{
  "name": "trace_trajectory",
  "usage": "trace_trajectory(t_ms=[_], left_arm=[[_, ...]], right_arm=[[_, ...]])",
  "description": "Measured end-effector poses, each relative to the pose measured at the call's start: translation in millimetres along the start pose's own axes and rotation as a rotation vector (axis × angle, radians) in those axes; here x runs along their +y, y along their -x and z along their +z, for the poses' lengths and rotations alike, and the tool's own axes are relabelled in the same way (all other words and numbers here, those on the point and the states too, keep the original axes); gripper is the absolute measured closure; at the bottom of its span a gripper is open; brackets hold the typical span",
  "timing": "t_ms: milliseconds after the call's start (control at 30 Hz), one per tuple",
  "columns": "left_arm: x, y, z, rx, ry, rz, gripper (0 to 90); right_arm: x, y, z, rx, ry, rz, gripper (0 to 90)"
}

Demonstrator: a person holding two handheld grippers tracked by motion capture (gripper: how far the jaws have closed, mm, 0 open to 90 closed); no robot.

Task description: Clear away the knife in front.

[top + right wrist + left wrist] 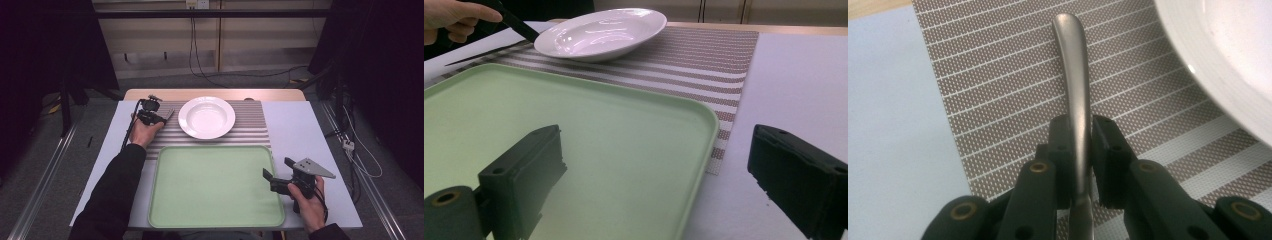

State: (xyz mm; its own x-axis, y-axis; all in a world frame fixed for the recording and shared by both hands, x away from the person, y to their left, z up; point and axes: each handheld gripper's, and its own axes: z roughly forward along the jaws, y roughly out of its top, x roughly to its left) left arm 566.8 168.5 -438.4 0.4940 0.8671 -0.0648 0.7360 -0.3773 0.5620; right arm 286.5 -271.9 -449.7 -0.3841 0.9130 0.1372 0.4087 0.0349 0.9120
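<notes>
My left gripper (160,118) is at the back left of the table, shut on the handle of a metal utensil (169,114). In the left gripper view the grey handle (1074,75) runs up between the two pads (1060,150) over the striped placemat (998,75). A white plate (206,117) sits just right of it on the placemat (250,125). At the front right, my right gripper (277,168) is open by the right edge of a green tray (215,185). Its jaws (656,145) stand wide apart with nothing between them, one over the tray (574,125).
The plate (599,32) and the placemat (704,55) lie beyond the tray in the right gripper view, with the other hand (454,17) at the upper left. The plate rim (1228,60) is close to the utensil's right. Bare pale tabletop (310,130) flanks the mat.
</notes>
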Motion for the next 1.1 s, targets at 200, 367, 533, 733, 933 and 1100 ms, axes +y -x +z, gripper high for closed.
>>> trace_trajectory(t_ms=[200,367,533,733,933,1100], left_arm=[[-1.1,3.1,-4.6,-0.019,0.007,-0.001,79.9],[0.1,11.6,-13.3,-0.017,0.023,0.018,79.9],[1.2,16.1,-25.1,-0.027,0.049,0.029,79.9],[-0.3,24.1,-38.1,-0.042,0.087,0.035,79.8],[-8.4,29.7,-49.8,-0.053,0.104,0.053,79.8],[-12.7,34.7,-58.5,-0.064,0.106,0.069,79.8]], right_arm=[[0.0,0.1,-0.5,-0.001,0.000,0.002,7.1],[-0.1,0.3,-0.9,-0.001,0.001,0.005,7.1],[-0.2,0.2,-1.1,-0.001,0.002,0.004,7.1],[-0.1,0.0,-1.4,-0.004,0.003,0.000,6.7],[-0.1,0.1,-1.2,-0.003,0.004,0.003,6.5],[0.1,-0.6,-0.8,-0.001,0.003,-0.002,6.6]])
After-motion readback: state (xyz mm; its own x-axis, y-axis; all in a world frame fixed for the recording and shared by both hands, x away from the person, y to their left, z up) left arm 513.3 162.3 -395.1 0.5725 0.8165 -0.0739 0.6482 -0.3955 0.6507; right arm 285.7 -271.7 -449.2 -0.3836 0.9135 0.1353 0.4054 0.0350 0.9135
